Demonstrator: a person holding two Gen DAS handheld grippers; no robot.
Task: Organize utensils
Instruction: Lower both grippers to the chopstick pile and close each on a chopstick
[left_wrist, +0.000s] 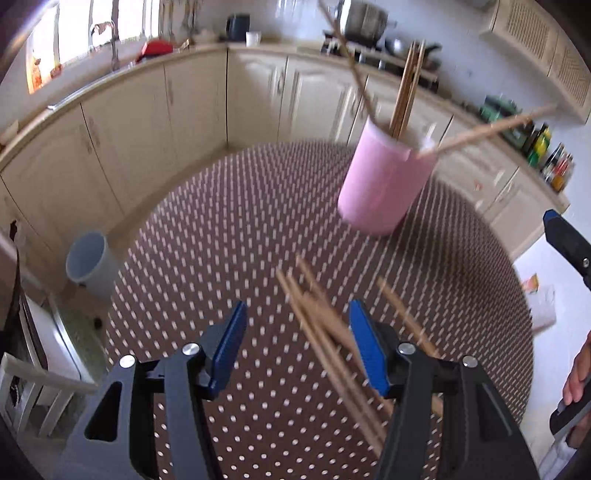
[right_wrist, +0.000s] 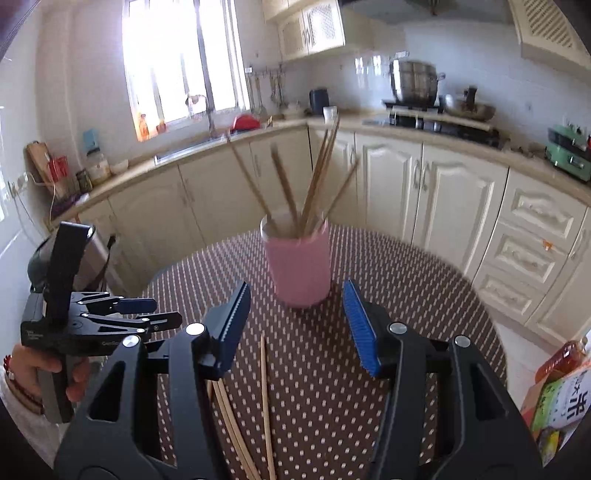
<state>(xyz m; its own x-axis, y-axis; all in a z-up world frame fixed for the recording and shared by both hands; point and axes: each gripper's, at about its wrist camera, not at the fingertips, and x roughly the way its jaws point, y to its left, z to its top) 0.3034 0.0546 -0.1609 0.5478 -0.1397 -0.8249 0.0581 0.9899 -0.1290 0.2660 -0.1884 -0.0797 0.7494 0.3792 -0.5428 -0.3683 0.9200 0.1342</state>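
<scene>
Left hand-held gripper (left_wrist: 297, 341) agape; right hand-held gripper (right_wrist: 295, 325) likewise

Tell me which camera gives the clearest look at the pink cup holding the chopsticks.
The right wrist view: the pink cup stands upright near the middle, its rim and the chopsticks fanning out of it all in frame. In the left wrist view the cup looks tilted and motion-blurred, off to the upper right.

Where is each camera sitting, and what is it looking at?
Left wrist: sits on the left tongs, looking down at loose chopsticks on the dotted table; its open blue fingers and, at the right edge, the right hand show.
Right wrist: sits on the right tongs, looking across at the kitchen counter; its open fingers and the left hand holding the left tongs show.
Both see: the pink cup, table, chopsticks.
</scene>
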